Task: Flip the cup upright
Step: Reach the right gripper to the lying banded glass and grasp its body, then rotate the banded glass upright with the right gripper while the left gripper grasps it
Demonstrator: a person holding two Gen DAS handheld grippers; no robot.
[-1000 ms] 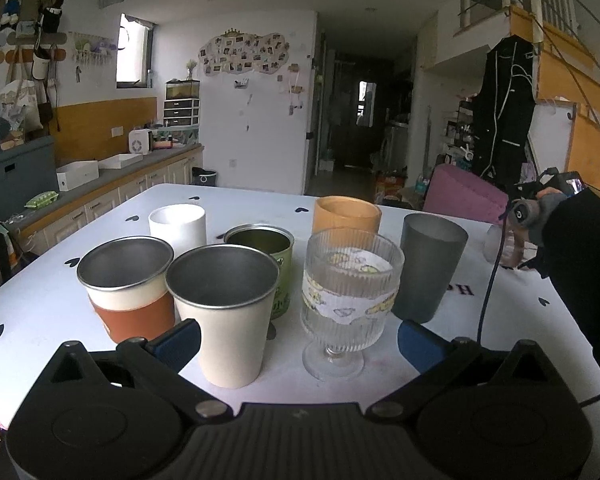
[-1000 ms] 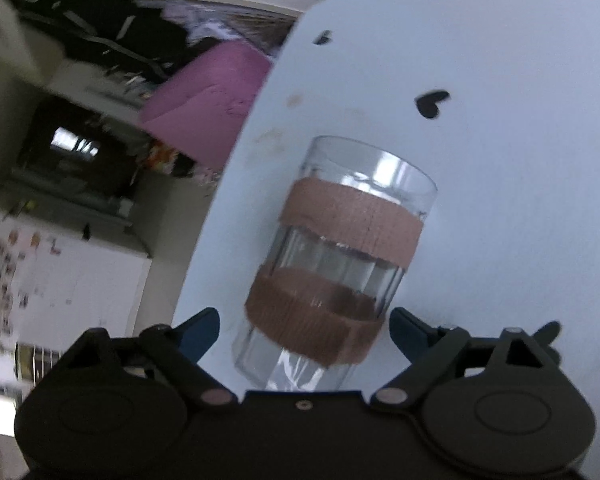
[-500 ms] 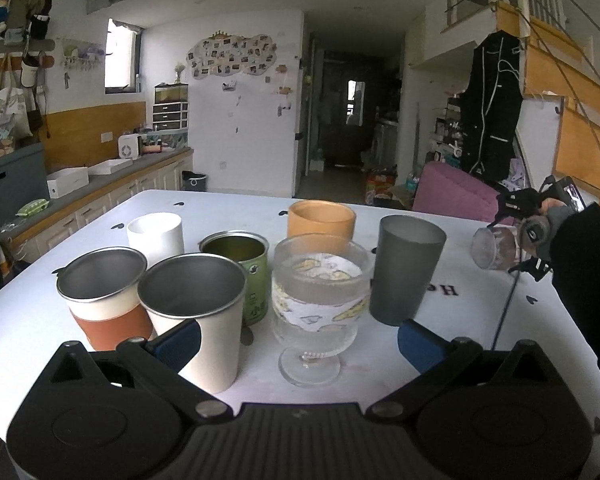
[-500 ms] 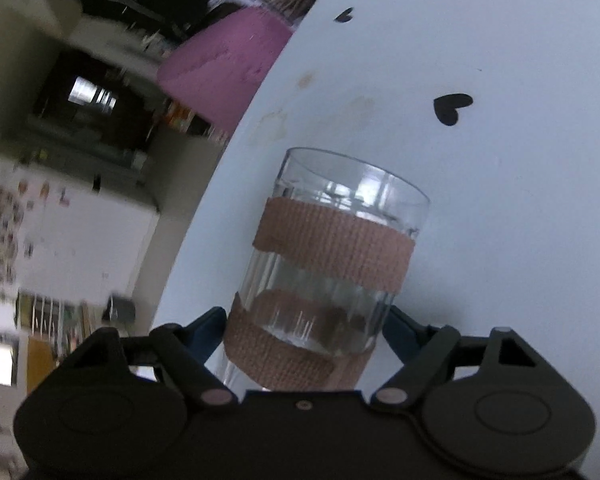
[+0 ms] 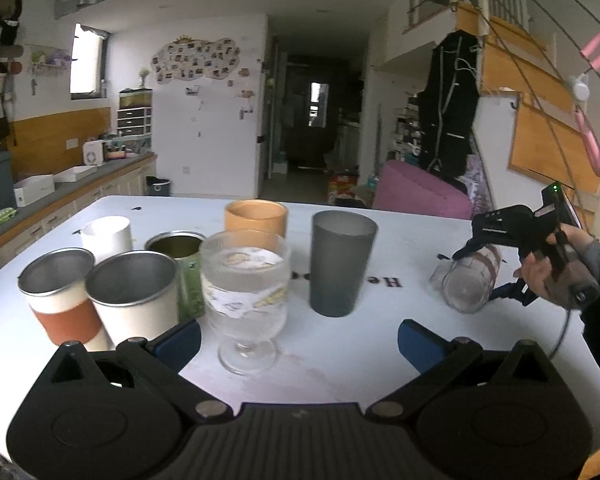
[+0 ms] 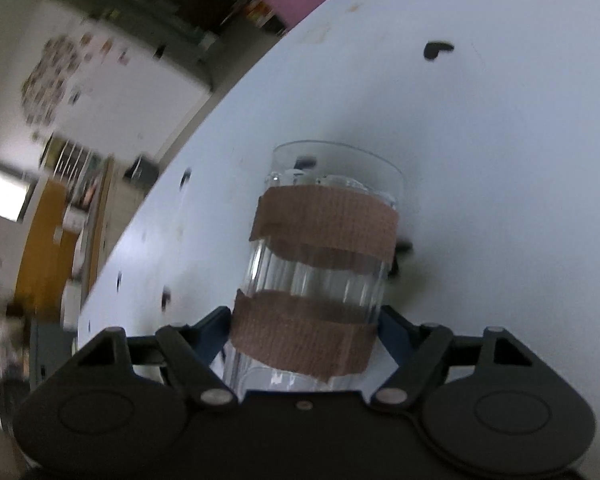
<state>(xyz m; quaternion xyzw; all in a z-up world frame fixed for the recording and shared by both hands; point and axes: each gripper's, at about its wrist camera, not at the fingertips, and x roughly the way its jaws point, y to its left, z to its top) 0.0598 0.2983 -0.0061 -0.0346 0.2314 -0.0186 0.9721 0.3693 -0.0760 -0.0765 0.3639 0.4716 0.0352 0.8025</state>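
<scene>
A clear glass cup [image 6: 320,276] with two brown tape bands is held in my right gripper [image 6: 306,332], whose blue pads press its lower band from both sides. In the left wrist view the same cup [image 5: 470,280] is tilted on its side just above the white table [image 5: 380,344] at the right, one end facing the camera, with the right gripper [image 5: 488,268] and the hand behind it. My left gripper [image 5: 300,340] is open and empty at the table's near edge.
A group of upright cups stands on the left half of the table: a stemmed glass [image 5: 246,292], a grey tumbler [image 5: 342,262], two steel-rimmed cups [image 5: 134,292], a green cup [image 5: 180,264], a white cup [image 5: 106,234] and an orange cup [image 5: 256,218].
My right gripper has closed on the taped glass, lifted it and tipped it over toward the side. The left gripper's view drifted slightly left and back.
</scene>
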